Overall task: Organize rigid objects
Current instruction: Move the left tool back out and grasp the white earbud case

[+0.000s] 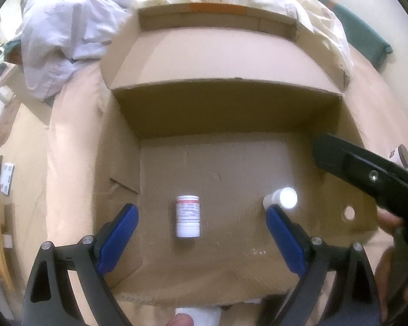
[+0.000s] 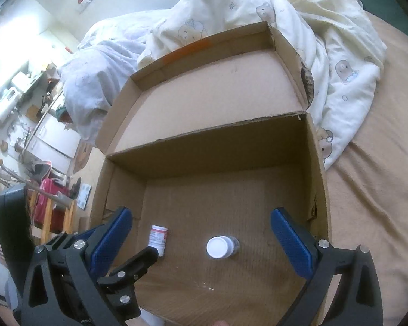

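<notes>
An open cardboard box (image 1: 231, 114) (image 2: 209, 149) lies on the bed. On its floor a white pill bottle with a red-edged label (image 1: 188, 216) (image 2: 158, 239) lies on its side. A second white-capped bottle (image 1: 281, 198) (image 2: 222, 247) stands to its right. My left gripper (image 1: 201, 217) is open and empty above the box, the labelled bottle between its blue fingers (image 1: 285, 240). My right gripper (image 2: 201, 241) is open and empty, the capped bottle between its fingers (image 2: 292, 244). The right gripper's black body (image 1: 367, 174) shows in the left wrist view.
The box's lid (image 2: 212, 89) is folded back toward a heap of white bedding (image 2: 326, 40) (image 1: 68, 27). A tan sheet (image 2: 375, 190) covers the bed. A white object (image 1: 198, 315) lies just before the box's near wall. A round container (image 1: 401, 156) sits right of the box. Cluttered furniture (image 2: 27, 103) stands left.
</notes>
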Motion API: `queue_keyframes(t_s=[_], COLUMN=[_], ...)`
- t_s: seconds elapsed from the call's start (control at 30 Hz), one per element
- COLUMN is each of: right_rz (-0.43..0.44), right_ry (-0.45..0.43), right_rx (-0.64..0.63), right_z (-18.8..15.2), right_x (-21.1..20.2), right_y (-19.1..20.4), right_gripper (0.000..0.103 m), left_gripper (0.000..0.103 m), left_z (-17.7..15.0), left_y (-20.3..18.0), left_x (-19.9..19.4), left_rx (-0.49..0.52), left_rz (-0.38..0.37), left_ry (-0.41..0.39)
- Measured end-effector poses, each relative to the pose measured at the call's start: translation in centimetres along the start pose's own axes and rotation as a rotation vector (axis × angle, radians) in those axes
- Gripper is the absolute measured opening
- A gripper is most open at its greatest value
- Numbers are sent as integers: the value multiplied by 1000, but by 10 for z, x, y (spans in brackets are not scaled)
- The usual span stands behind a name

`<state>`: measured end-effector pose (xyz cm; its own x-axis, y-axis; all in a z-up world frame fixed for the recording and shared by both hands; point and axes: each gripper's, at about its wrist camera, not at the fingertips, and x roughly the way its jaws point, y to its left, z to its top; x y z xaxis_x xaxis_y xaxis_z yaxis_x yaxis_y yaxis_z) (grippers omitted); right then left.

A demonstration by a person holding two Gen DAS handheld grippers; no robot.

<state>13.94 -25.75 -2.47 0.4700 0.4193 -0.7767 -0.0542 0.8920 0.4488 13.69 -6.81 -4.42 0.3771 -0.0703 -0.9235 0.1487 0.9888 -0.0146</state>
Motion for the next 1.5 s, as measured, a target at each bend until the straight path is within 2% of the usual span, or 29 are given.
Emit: queue_keyframes(t_s=[0.2, 0.33, 0.6, 0.73, 0.97, 1.07, 1.17, 1.33, 1.5], right_rz=[2, 43, 36, 34, 19, 3, -23, -54, -79], right_ry=[-25, -17, -2, 21, 79, 95, 123, 150, 180], right_rx=[12, 49, 26, 11, 32, 55, 102, 168, 200], right_z=[-1, -6, -23, -42, -81, -96, -107, -106, -106], right_x=[-13, -24, -53, -63, -68, -65, -59, -51, -47], right_y=[1, -3, 4, 11, 9, 1, -12, -33, -50], right_gripper=[103, 103, 103, 103, 103, 103, 103, 103, 103], left_gripper=[94, 94, 94, 94, 94, 94, 94, 94, 90], left_z=[-4, -9, -38, -58, -98, -108, -111, -116, -124], left_y=[6, 16, 49, 64, 71, 61, 45, 21, 8], left_x=[-28, -46, -70, -68, -33, -18, -11, 1, 18], left_rx=[-16, -31, -116, -167, -222, -192, -120, -31, 33], left_rz=[-15, -5, 18, 29, 31, 28, 38, -16, 3], left_ry=[-24, -41, -36, -5, 132, 181, 184, 225, 268])
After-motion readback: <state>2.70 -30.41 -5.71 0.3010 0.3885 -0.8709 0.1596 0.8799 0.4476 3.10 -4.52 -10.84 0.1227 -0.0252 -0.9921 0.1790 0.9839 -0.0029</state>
